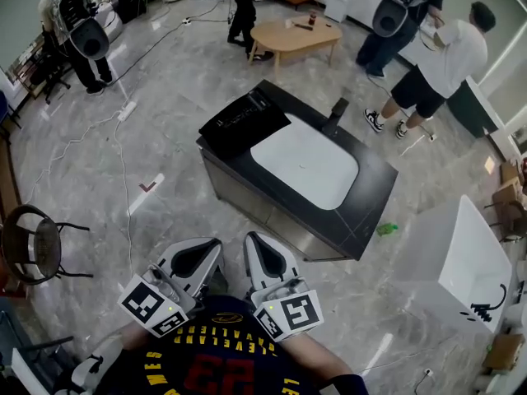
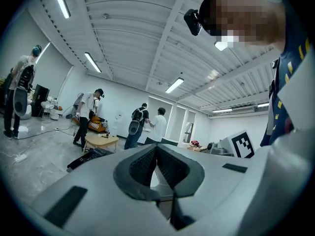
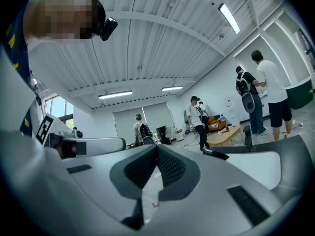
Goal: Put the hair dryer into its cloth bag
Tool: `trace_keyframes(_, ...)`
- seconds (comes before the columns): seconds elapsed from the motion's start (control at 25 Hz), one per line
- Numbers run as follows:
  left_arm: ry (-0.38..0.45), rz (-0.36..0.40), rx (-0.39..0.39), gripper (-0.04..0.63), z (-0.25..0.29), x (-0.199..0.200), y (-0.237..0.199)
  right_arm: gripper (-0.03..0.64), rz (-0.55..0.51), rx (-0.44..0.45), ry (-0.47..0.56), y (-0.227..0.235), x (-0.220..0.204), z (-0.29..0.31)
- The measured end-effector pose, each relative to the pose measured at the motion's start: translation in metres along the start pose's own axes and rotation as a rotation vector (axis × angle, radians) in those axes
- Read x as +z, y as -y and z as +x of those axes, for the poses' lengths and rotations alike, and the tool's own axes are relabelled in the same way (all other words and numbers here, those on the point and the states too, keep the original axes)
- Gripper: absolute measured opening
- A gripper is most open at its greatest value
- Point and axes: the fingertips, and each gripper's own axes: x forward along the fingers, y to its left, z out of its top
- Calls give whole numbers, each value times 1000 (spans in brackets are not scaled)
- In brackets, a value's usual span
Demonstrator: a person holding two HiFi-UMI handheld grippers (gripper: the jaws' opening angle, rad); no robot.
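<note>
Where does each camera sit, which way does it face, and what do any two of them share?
Head view: on the person's head, looking steeply down at the black table; left gripper, right gripper and jersey show at the bottom.
Left gripper view: on that gripper, looking level across the room along its shut fingers; jersey at right.
Right gripper view: likewise, along its own shut fingers; jersey at left.
Shared: all three see the low wooden table.

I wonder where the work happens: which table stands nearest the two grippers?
The black rectangular table bearing a white mat, right in front; the low wooden table stands much farther off.
</note>
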Motion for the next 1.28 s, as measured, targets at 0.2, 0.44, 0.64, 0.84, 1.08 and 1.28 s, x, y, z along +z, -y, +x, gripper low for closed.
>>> trace_keyframes(0.2, -6, -17, -74, 3, 19, 12, -49, 8, -17, -67, -8, 10, 3, 50)
trace_keyframes(0.44, -18, -94, -94, 3, 25, 10, -119, 8, 9, -106, -74, 12, -17, 111)
trace_keyframes(0.64, -18, -91, -94, 3, 22, 13, -151, 8, -2, -125, -126, 7, -24, 141)
trace_keyframes(0.84, -16, -129, -104, 3, 28, 9, -171, 8, -9, -125, -162, 9, -32, 163)
trace_keyframes(1.08, -28, -113, -70, 3, 40, 9, -191, 8, 26, -93, -170, 24, -37, 188)
trace_keyframes(1.28, -27, -78, -2, 3, 53, 17, -214, 8, 45, -25, -159, 34, -35, 219)
